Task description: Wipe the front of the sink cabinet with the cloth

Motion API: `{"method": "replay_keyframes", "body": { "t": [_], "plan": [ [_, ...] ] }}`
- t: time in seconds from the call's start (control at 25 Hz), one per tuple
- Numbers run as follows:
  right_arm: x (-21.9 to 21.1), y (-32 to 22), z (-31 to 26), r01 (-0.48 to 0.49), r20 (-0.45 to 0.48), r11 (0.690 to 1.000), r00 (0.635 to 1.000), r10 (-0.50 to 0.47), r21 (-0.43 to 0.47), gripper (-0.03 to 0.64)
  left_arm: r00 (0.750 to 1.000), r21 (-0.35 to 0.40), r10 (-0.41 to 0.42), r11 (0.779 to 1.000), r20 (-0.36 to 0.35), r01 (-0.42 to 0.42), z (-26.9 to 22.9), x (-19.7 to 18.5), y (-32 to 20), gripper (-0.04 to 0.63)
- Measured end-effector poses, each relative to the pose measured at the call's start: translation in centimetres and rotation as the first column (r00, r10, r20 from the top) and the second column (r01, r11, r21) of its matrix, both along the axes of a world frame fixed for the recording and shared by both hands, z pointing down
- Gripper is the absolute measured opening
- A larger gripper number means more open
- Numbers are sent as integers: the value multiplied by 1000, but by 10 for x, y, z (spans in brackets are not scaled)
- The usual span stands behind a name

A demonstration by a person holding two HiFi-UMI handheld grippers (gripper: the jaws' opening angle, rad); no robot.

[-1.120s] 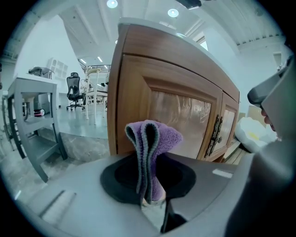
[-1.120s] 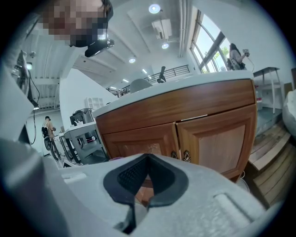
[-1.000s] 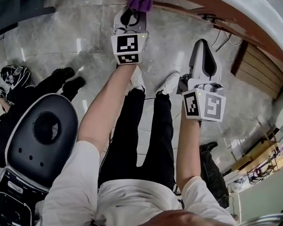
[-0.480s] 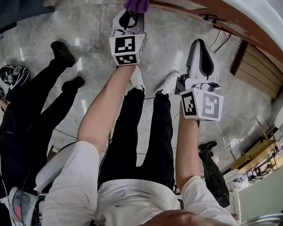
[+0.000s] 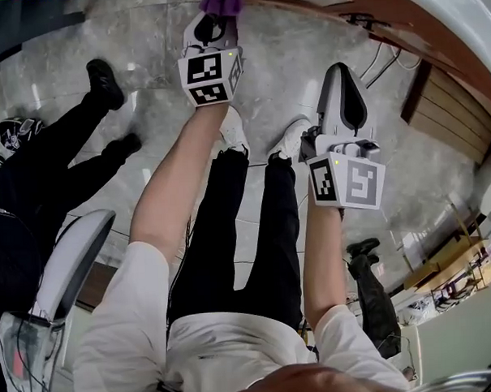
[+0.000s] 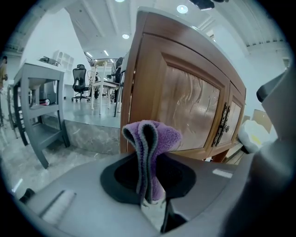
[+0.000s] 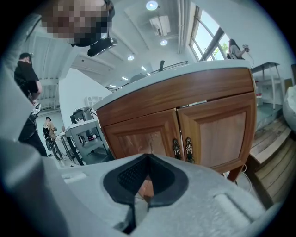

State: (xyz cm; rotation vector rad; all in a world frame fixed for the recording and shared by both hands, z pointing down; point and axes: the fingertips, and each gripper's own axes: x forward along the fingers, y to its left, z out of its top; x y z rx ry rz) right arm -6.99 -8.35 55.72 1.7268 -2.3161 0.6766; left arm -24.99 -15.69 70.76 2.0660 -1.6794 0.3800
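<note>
I'm running the left gripper [image 6: 150, 201] with its jaws clamped tight on the folded purple fleece cloth [image 6: 153, 139], which is sticking up out of the pinch in a floppy loop. That loop is sitting right by the left end of the brown wooden sink cabinet [image 6: 185, 104], low on the panelled left door, but I can't tell if it's actually touching the wood. My take for doing this bit well: I'm thinking press in enough that the loop flattens against the panel, then drag in long overlapping passes, working into the frame grooves. The grip is only on the bottom edge, so too much push might just be folding the cloth over.

The right gripper [image 7: 145, 185] is hanging idle, jaws together with nothing in them, facing the ornate dark metal door handles [image 7: 181, 148] from well back. Grey marble floor [image 5: 142, 57] underneath.
</note>
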Motion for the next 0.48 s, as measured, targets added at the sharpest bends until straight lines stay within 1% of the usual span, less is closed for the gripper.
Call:
{"method": "replay_keyframes", "body": {
  "t": [0.12,0.24,0.48],
  "plan": [
    [4,7,12,-3,-3,1000,1000,3,-15,-3,1000,-7,2,1000,15,-2,11,0,1,71],
    [9,11,22,-16,0,1000,1000,16,-26,-3,1000,-24,-14,1000,13,14,20,-1,1,71],
    [12,17,35,-15,3,999,1000,15,-38,-3,1000,-24,-8,1000,18,8,31,9,-4,67]
  ]
}}
